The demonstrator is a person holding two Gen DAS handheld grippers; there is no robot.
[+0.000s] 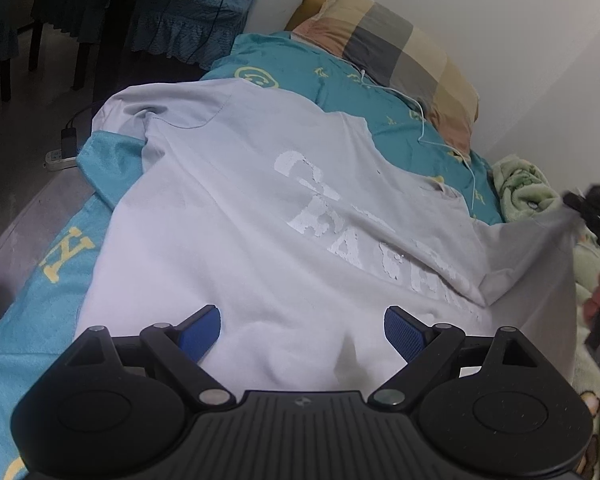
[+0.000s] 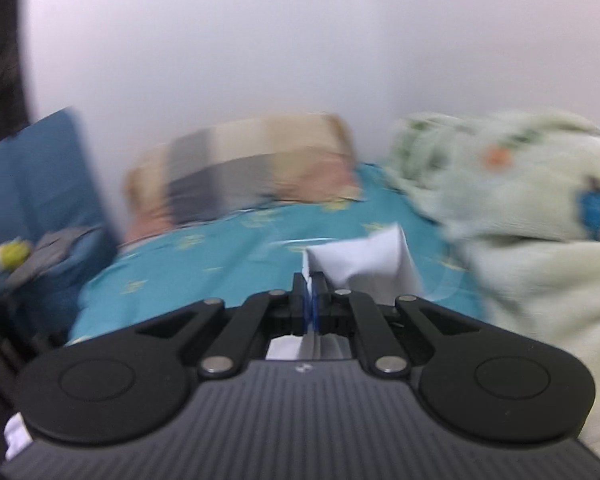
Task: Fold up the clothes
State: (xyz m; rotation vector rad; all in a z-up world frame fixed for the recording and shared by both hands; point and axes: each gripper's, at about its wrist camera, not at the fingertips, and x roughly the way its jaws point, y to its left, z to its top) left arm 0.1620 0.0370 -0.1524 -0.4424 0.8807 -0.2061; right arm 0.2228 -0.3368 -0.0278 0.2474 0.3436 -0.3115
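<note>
The white t-shirt (image 1: pixel 268 216) lies spread out on the bed (image 1: pixel 32 304), print side up, w/ its neck end toward the checked pillow (image 1: pixel 400 52) and the bottom hem right by the left gripper (image 1: pixel 302 330); that gripper is wide open, blue pads far apart, holding nothing — it hangs just over the hem.

The right gripper (image 2: pixel 310 292) is closed tight on a bit of white cloth; in the left view you can see it at the far right edge (image 1: pixel 588 216), pulling one corner of the shirt up off the bed so the cloth makes a stretched ridge. The right view is v. blurry, so the hand is prob. moving fast.

What could go wrong:
- fast pull w/ only one corner held; the rest of the shirt may slide or bunch, and the fold comes out crooked;
- the pinch looks small — cloth could slip out mid-swing;
- nothing pins the hem, so the whole shirt may drag sideways toward the green blanket (image 2: pixel 532 208);
- a thin white cable (image 1: pixel 420 116) lies near the shoulder; cloth could catch on it.
</note>
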